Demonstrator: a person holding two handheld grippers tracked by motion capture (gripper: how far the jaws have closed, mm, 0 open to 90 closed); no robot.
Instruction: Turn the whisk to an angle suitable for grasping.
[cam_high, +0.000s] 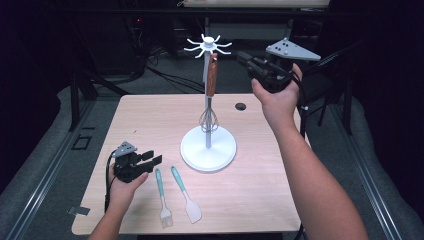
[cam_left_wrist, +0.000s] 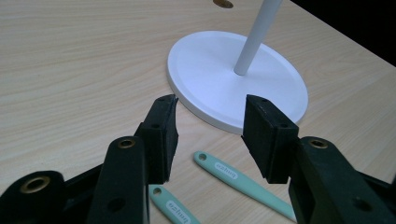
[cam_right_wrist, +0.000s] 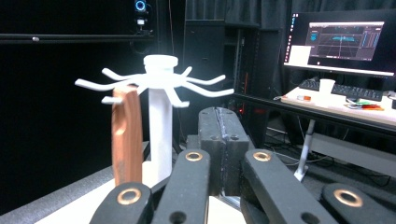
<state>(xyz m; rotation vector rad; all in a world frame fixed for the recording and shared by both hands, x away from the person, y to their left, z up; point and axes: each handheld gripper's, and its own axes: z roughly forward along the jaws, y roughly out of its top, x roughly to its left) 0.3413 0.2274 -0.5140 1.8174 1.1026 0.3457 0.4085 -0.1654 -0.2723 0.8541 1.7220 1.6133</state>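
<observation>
A white stand (cam_high: 208, 148) with a round base and a crown of hooks (cam_high: 207, 46) rises mid-table. From one hook hangs a whisk (cam_high: 212, 75) with a brown wooden handle. My right gripper (cam_high: 243, 55) is raised level with the hooks, just right of them, shut with nothing in it. In the right gripper view the gripper (cam_right_wrist: 224, 121) has its jaws pressed together, with the whisk handle (cam_right_wrist: 126, 135) to their left. My left gripper (cam_high: 150, 159) rests low at the table's left, open. Its jaws (cam_left_wrist: 212, 105) frame the stand's base (cam_left_wrist: 210, 70), gripping nothing.
A teal-handled brush (cam_high: 162, 197) and a teal spatula (cam_high: 186, 195) lie side by side near the front edge, just right of my left gripper. A dark hole (cam_high: 240, 106) marks the tabletop's far side. A desk with a monitor (cam_right_wrist: 343, 39) stands beyond the table.
</observation>
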